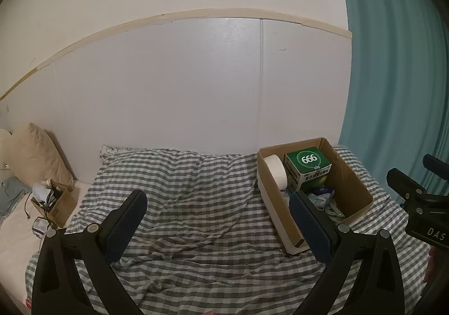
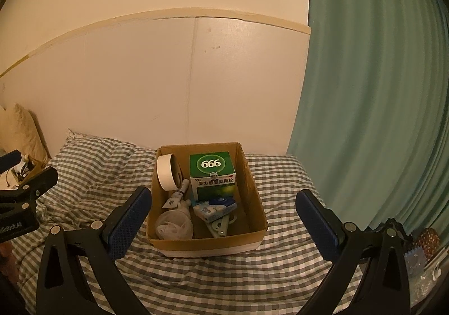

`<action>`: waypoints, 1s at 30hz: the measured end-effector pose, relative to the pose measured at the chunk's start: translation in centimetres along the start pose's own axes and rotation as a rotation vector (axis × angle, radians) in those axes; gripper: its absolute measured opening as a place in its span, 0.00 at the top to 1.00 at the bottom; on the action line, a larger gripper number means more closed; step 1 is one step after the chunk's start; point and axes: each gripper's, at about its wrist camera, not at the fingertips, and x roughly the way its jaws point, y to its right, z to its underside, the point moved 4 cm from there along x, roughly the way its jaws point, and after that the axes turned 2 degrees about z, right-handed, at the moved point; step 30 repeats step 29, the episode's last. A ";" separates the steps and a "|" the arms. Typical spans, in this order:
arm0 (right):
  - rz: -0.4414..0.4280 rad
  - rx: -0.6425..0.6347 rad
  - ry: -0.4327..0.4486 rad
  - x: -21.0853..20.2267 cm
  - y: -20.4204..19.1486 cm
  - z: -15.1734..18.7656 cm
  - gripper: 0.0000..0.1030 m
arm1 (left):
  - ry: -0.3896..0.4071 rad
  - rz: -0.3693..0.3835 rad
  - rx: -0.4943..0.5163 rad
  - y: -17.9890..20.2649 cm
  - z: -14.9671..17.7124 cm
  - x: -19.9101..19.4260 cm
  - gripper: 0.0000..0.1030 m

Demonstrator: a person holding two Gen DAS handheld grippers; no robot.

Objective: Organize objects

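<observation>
An open cardboard box (image 2: 254,197) sits on the checked bed cover, also in the left wrist view (image 1: 353,183). It holds a green "666" medicine box (image 2: 212,174), a white tape roll (image 2: 165,172), a white tube (image 2: 176,197), a clear bag (image 2: 174,225), a blue-white tissue pack (image 2: 214,208) and a pale ruler-like piece (image 2: 221,226). My right gripper (image 2: 224,219) is open and empty, its jaws either side of the box's near end. My left gripper (image 1: 217,219) is open and empty above the bed cover, left of the box.
The grey-white checked duvet (image 1: 182,191) covers the bed. A second small cardboard box (image 1: 60,204) with cables and bits sits at far left near a beige pillow (image 1: 36,155). White wall panels stand behind. A teal curtain (image 2: 373,104) hangs at right, with clutter (image 2: 421,247) below it.
</observation>
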 end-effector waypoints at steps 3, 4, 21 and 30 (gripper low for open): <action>-0.001 0.001 0.001 0.0 0.2 0.0 0.00 | -0.001 0.001 -0.002 0.1 -0.1 0.1 0.00; -0.003 0.005 0.000 0.0 0.2 0.0 0.00 | -0.001 0.000 -0.003 0.2 -0.1 0.1 0.00; -0.007 0.008 -0.012 0.3 0.4 0.1 0.00 | -0.016 -0.007 0.013 0.6 -0.1 0.3 0.00; -0.009 0.005 -0.015 0.3 0.4 0.1 0.00 | 0.008 -0.018 0.024 0.7 -0.1 0.1 0.00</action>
